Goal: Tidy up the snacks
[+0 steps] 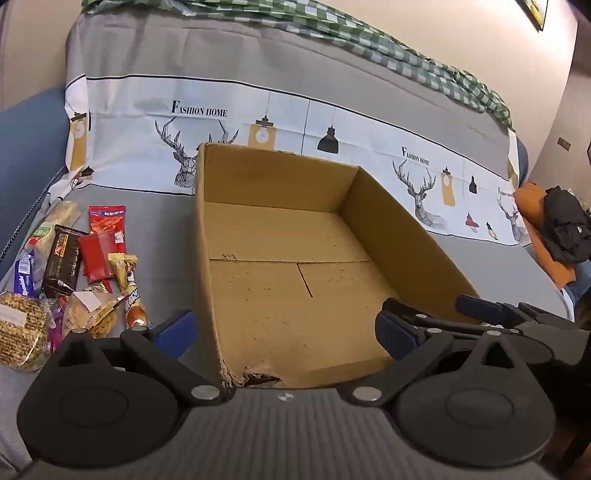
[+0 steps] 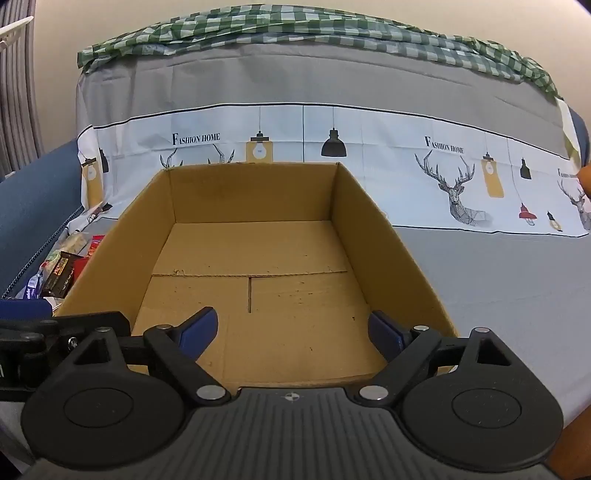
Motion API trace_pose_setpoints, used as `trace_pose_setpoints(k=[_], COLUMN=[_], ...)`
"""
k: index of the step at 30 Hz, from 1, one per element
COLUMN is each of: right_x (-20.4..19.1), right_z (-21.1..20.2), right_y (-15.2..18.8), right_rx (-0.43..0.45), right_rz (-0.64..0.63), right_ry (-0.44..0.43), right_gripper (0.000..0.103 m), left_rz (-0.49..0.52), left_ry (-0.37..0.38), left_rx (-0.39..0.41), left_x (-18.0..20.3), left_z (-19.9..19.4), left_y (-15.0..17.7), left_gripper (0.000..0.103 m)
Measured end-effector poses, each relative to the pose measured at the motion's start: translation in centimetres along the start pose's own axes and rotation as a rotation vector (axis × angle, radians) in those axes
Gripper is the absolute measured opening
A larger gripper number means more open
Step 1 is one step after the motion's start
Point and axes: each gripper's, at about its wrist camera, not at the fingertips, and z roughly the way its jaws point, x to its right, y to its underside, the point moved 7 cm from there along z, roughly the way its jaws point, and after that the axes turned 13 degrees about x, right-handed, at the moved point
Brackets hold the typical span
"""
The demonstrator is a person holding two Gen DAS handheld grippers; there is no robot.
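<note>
Left wrist view: left claw (image 1: 286, 334) tilted downward, blue-padded fingers spread wide, nothing between them. It straddles the near-left corner of one open brown cardboard box (image 1: 402, 236): left finger outside the box's left wall, right finger over the box floor. Box interior bare, torn patch at the near corner just ahead of the claw. Left of the claw, one heap of snack packets (image 1: 74, 273) on the grey sheet-covered couch seat (image 1: 147, 221); roughly ten, exact count unclear from overlap. Countable in it: one red chilli-strip pouch (image 1: 107, 221), one black-brown wafer bar (image 1: 62, 262), one purple packet (image 1: 23, 277), one clear bag of round seeded crackers (image 1: 18, 328). Right claw (image 1: 424, 325) visible just right of the left one, over the box's near-right part.

Right wrist view: right claw (image 2: 293, 330) also angled down, fingers apart, empty, both fingers inside the box (image 2: 384, 240) above its near floor. Snack heap (image 2: 62, 269) far left, behind the box wall, partly hidden. One green-white checked cloth (image 2: 295, 26) on the backrest top, well ahead.
</note>
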Motion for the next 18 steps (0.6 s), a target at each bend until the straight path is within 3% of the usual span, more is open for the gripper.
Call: trace_pose_setpoints(k=[18], right_x=[-0.31], right_z=[-0.12], right_y=[-0.08], right_rx=[0.020], right_rz=[0.018], right_ry=[-0.020], right_gripper=[0.089], left_rz=[-0.001], left_ry=[0.004], left_rx=[0.006], left_x=[0.24], left_z=[-0.22], left_y=[0.10], left_gripper=[0.102])
